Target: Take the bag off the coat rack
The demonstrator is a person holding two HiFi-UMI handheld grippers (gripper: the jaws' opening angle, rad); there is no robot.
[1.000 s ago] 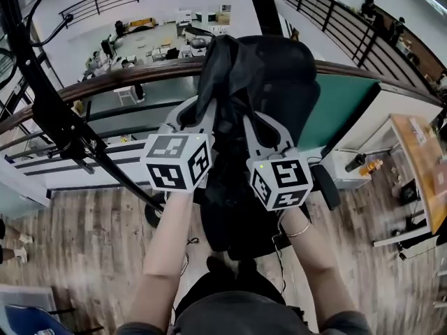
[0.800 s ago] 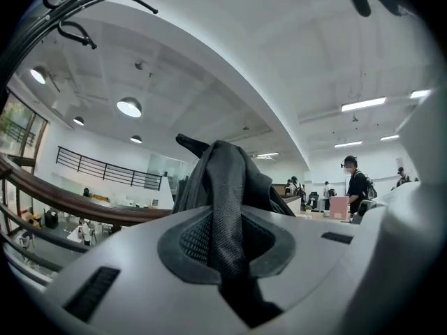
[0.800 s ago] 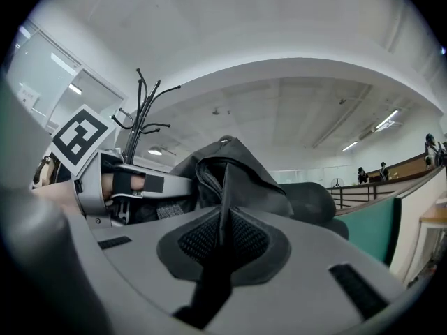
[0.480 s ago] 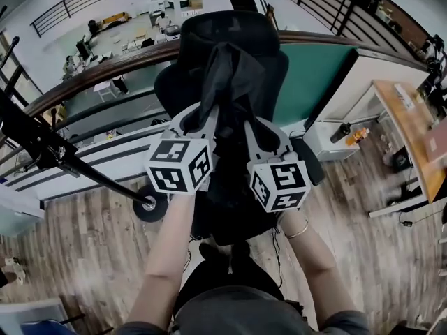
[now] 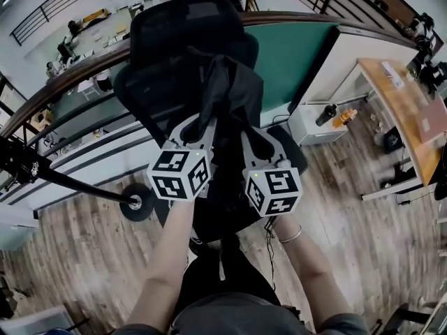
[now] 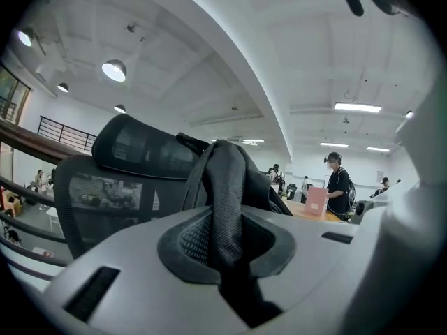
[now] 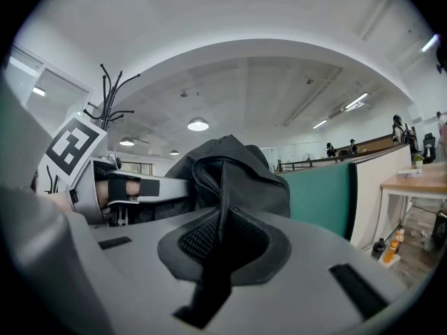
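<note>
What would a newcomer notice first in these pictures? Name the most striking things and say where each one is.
A limp black bag hangs mid-frame in the head view, pinched by the left tongs and the right tongs, both shut on its fabric. Beyond it stands a black mesh office chair, with a green partition to the right.

The bag point(image 5: 234, 89) hangs between the left tongs point(image 5: 207, 122) and right tongs point(image 5: 246, 132), before the chair point(image 5: 174, 33), desk point(image 5: 408, 110) far right

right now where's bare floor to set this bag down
Bare wood floor right of the chair under the bag, up to the desk, and at lower left below the rack base. Crowded by the bottles beside the white cabinet.
</note>
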